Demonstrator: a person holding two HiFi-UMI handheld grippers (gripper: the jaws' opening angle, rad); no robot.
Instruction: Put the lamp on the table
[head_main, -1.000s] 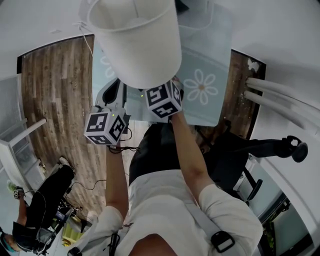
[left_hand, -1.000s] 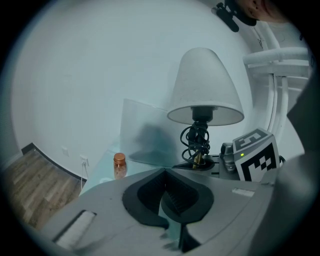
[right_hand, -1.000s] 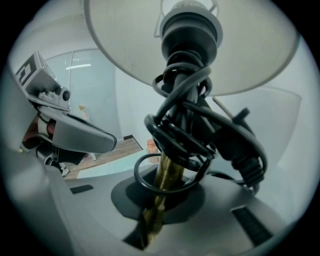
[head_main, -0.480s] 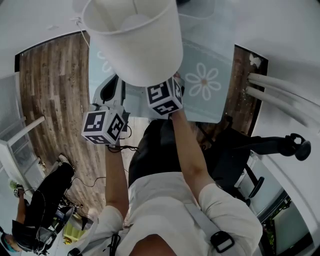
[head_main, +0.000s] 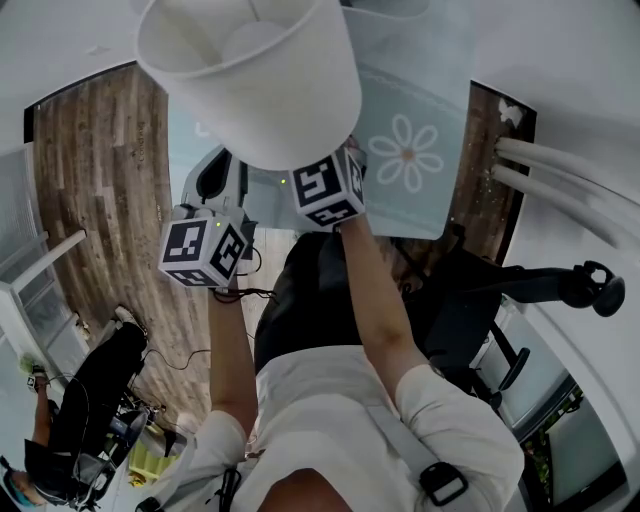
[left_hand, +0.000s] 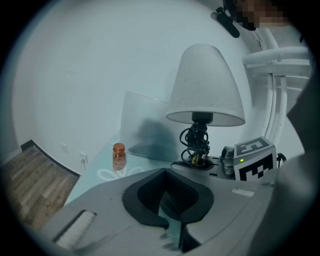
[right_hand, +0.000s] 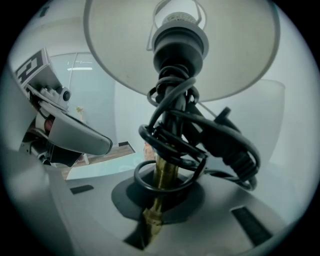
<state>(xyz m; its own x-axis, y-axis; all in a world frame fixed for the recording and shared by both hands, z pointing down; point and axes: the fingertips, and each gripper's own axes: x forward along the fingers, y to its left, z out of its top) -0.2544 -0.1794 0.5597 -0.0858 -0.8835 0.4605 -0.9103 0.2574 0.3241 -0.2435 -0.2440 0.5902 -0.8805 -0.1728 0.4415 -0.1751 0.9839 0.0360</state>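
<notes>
Jar (left_hand: 118, 156) on the desk (left_hand: 98, 169) holds reddish stuff. My right fingers (right_hand: 90, 220) have just been closing, pinching the lamp (right_hand: 162, 172) by its stem; left fingers (left_hand: 100, 215) barely apart, empty

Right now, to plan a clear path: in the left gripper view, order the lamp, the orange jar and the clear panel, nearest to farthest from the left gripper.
1. The lamp, close on the right.
2. The orange jar, ahead left on the table.
3. The clear panel, behind the jar.
</notes>
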